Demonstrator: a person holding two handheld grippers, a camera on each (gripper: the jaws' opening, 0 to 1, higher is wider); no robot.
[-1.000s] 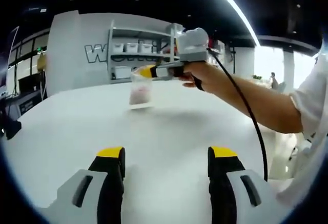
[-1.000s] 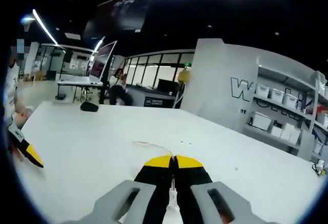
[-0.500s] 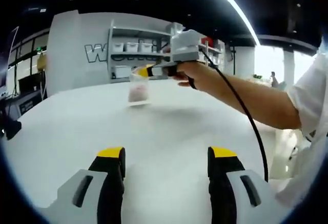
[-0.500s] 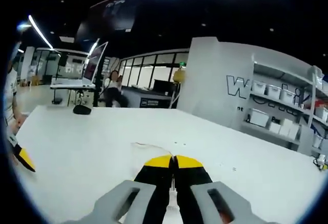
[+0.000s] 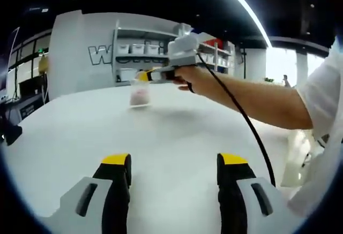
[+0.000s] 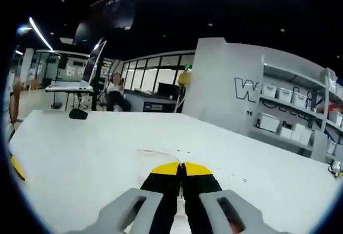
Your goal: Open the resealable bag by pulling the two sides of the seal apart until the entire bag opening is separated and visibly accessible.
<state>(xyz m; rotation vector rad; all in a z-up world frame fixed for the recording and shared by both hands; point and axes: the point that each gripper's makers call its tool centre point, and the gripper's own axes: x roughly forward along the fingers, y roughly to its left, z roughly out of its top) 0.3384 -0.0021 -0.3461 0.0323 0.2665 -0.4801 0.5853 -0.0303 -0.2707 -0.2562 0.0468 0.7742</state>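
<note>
**Bag held by one edge, seal not yet parted**

The bag [image 5: 140, 91] is held up over the far part of the white table [image 5: 177, 137] by the right gripper [image 5: 143, 76], whose jaws are pressed together on its top edge. The left gripper [image 5: 174, 161] is held wide apart, with nothing in it. The thin, limp, light film is judged slippery; the free seal lip should be taken. Shelving [image 5: 140, 52] and a lettered wall are seen beyond.

A broad white table [image 5: 171, 137] spans the lower half of both views. In the right gripper view's left middle, 1 dark rounded object [image 6: 78, 114] lies on its far edge. A few tiny dark specks [image 6: 236, 177] dot the surface right of centre.
</note>
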